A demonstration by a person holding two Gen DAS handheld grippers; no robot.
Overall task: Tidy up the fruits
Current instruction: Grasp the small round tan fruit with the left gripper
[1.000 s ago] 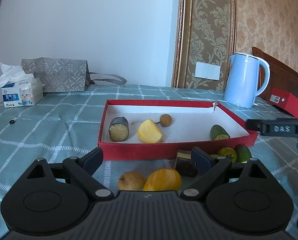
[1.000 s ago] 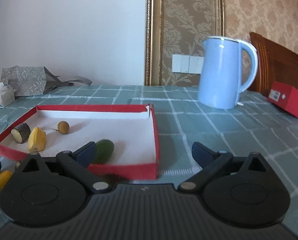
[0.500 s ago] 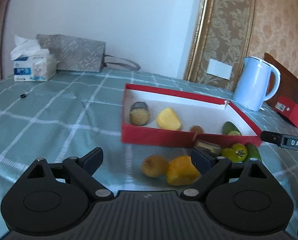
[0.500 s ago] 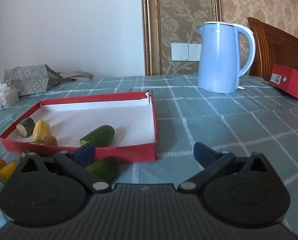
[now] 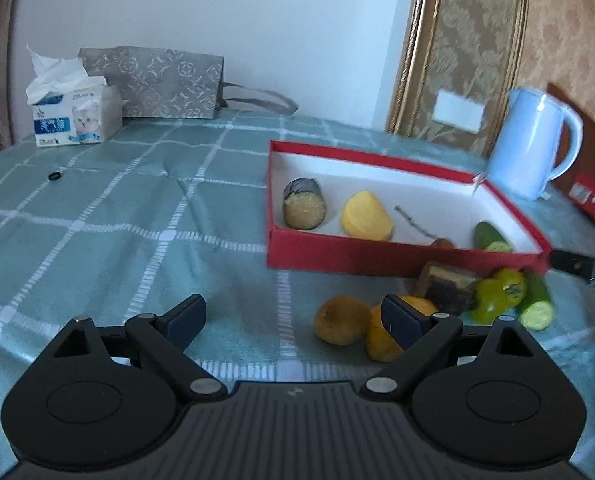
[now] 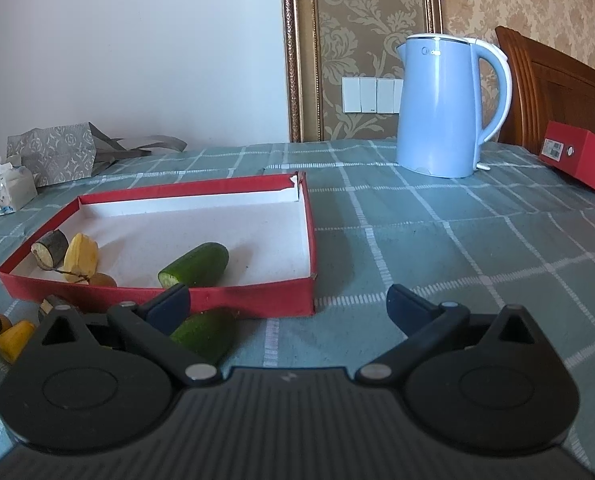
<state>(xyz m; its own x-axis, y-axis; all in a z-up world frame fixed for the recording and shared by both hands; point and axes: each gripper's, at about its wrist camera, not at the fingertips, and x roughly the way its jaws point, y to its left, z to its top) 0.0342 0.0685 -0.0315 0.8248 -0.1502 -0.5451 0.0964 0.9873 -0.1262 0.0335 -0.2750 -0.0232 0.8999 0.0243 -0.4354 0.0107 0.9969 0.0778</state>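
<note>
A red tray (image 5: 377, 254) (image 6: 233, 300) with a white floor holds a dark-skinned cut piece (image 5: 304, 209), a yellow fruit (image 5: 366, 216), a small brown longan on a twig (image 5: 442, 242) and a cucumber half (image 6: 195, 265). In front of the tray on the cloth lie a brown fruit (image 5: 341, 320), an orange piece (image 5: 381, 340), a dark block (image 5: 445, 286), a green fruit (image 5: 495, 294) and a cucumber piece (image 5: 535, 300) (image 6: 207, 332). My left gripper (image 5: 293, 316) is open and empty, left of the loose fruit. My right gripper (image 6: 289, 304) is open and empty at the tray's near right corner.
A blue kettle (image 6: 445, 104) stands at the back right, with a red box (image 6: 577, 160) beside it. A tissue box (image 5: 71, 118) and a grey bag (image 5: 165, 82) stand at the back left. A small black ring (image 5: 54, 176) lies on the checked tablecloth.
Both grippers have risen and pulled back, so the tray looks lower and more from above. The left view has swung left. The longan now lies nearer the tray's front wall.
</note>
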